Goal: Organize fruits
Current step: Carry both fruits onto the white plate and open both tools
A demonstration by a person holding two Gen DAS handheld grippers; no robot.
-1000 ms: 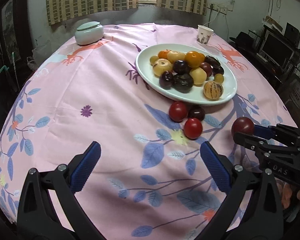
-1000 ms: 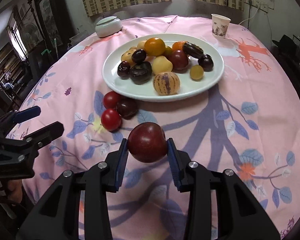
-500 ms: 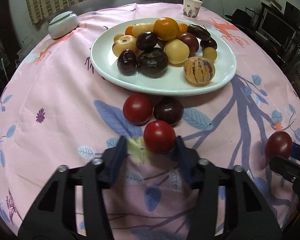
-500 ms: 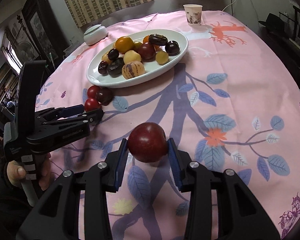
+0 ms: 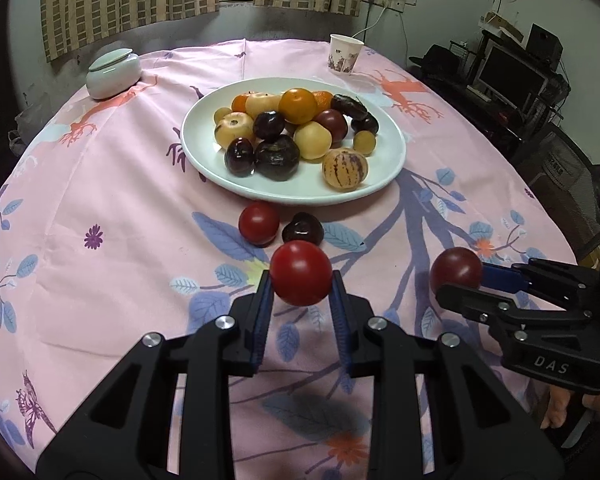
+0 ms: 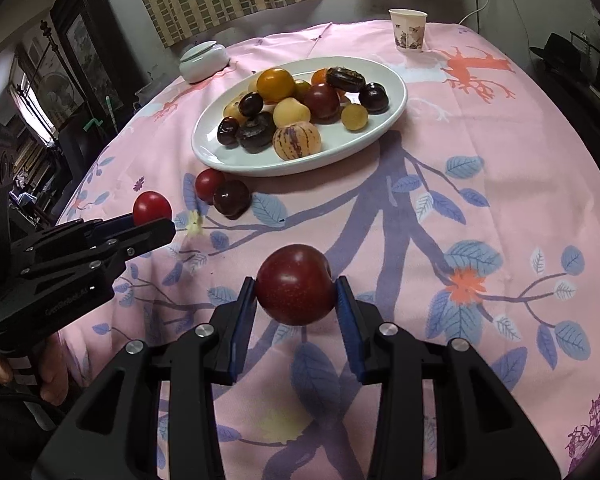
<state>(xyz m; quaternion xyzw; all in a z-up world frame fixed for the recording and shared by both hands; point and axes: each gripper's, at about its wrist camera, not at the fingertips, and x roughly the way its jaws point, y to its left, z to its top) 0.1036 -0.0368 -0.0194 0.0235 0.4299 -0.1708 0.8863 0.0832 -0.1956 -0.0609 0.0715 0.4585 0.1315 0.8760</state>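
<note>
Claws both squeeze fruit: my left claw (image 5: 301, 286) a shiny red tomato (image 5: 301, 272), my right claw (image 6: 296, 294) a dark red plum (image 6: 295, 283). I should lower each softly onto the white oval plate (image 5: 204, 160).

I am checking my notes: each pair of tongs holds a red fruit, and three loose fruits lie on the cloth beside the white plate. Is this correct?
Not quite: only two loose fruits lie beside the white plate, as the left wrist view shows. Each pair of tongs does hold a red fruit.

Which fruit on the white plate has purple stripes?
The yellowish striped fruit at the plate's near rim; the others there are plain coloured.
</note>
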